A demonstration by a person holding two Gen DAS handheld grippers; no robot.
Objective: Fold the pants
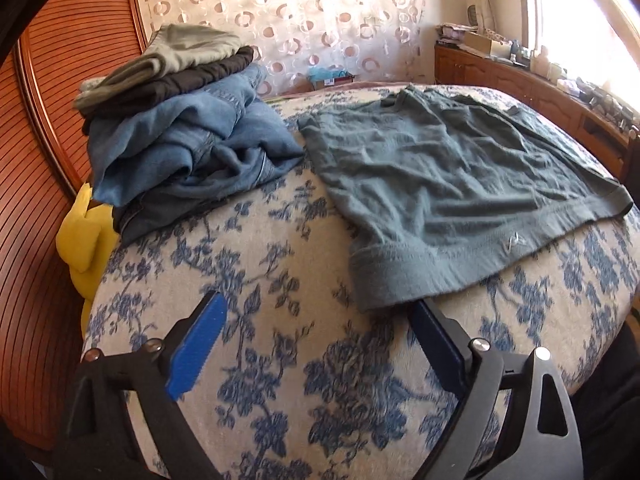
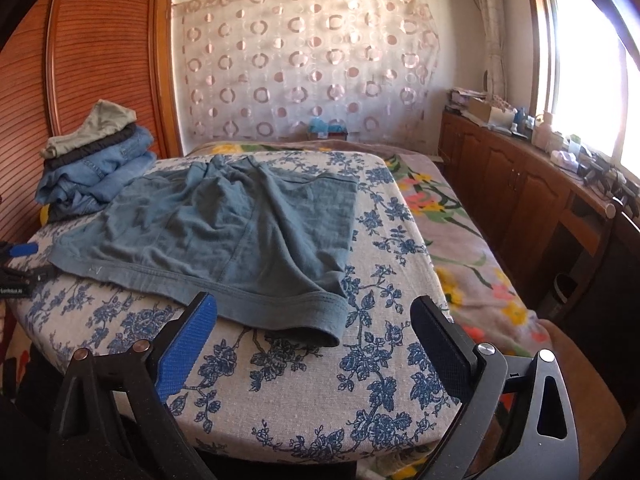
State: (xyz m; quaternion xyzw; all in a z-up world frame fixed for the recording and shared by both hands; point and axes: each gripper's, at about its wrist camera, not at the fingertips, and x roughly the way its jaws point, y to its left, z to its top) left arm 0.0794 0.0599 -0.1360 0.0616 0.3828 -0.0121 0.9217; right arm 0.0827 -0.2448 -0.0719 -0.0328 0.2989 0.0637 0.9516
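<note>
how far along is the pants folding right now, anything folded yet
Done: a stack of folded clothes sits at the far left corner of the floral surface. In hand: nothing; the left gripper and right gripper are both open at the near edge of the gray-green shorts. Left: the shorts lie flat, unfolded.

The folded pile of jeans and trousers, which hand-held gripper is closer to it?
Left. The left hand-held gripper sits open just short of the folded clothes pile; the right hand-held gripper hovers open at the grey-blue shorts' opposite corner.

Left gripper (image 1: 316, 334): black frame, silver screw heads, one bright blue ribbed pad at 8 o'clock, one dark navy pad (image 1: 434, 334) at 4 o'clock. Right gripper (image 2: 314, 330): identical build and colours.
</note>
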